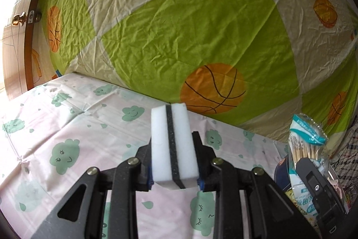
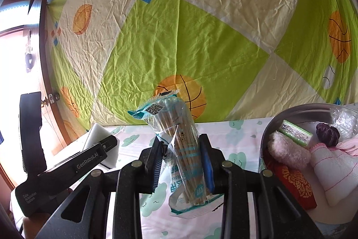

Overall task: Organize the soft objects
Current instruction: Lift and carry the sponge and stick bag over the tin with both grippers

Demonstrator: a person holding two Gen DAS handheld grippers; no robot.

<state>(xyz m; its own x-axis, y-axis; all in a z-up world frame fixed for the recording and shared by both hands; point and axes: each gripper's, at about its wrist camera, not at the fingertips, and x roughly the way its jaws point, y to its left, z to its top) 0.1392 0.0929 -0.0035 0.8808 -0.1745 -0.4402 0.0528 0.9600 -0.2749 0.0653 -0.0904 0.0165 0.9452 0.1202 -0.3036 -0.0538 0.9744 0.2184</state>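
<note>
In the left wrist view my left gripper [image 1: 173, 142] is shut on a white sponge block with a dark middle layer [image 1: 171, 138], held above the cloud-print tablecloth [image 1: 67, 127]. In the right wrist view my right gripper [image 2: 180, 143] is shut on a clear plastic bag of wooden sticks with teal print [image 2: 179, 145], lifted off the cloth. The left gripper [image 2: 105, 142] and its white sponge [image 2: 96, 133] show at the left of the right wrist view. The bag of sticks [image 1: 306, 142] and the right gripper's finger show at the right edge of the left wrist view.
A round metal tray [image 2: 297, 111] at the right holds a pink fluffy item [image 2: 286, 150], a green packet [image 2: 296, 132], a dark purple piece [image 2: 327, 131], a white-pink cloth bundle [image 2: 333, 171] and a red pouch [image 2: 295, 185]. A green and cream sheet with basketballs [image 1: 190, 37] hangs behind the table.
</note>
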